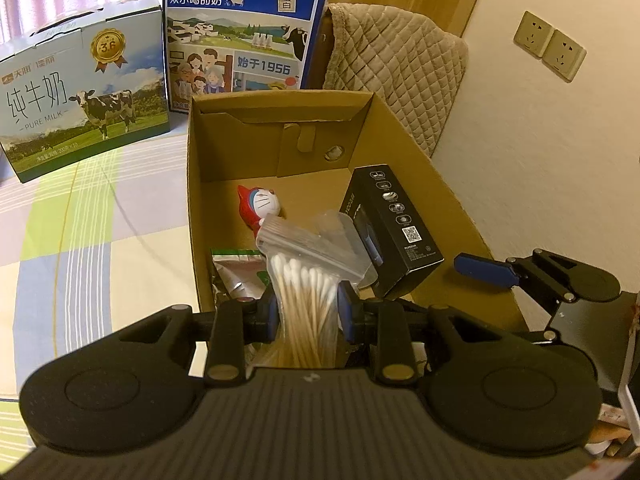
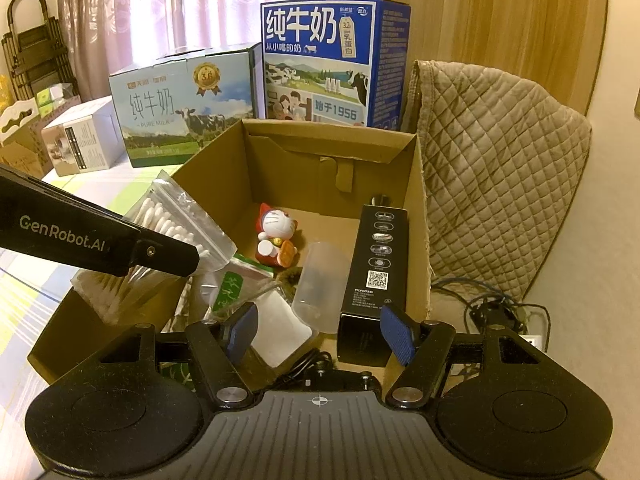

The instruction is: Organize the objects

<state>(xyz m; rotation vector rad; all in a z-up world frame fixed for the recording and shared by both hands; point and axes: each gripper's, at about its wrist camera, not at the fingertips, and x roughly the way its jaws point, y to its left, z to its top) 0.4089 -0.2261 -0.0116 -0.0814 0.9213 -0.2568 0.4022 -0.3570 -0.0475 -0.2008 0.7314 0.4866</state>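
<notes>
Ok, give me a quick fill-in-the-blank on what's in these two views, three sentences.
1. The left gripper is shut on a zip bag of cotton ____.
2. The black carton leans against the cardboard box's ____ wall.
3. The right gripper's fingers are ____, holding nothing.

Missing words: swabs; right; open

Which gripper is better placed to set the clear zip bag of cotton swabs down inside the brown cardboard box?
Left. The left gripper is shut on the clear zip bag of cotton swabs, held over the brown cardboard box. The right gripper is open and holds nothing.
</notes>
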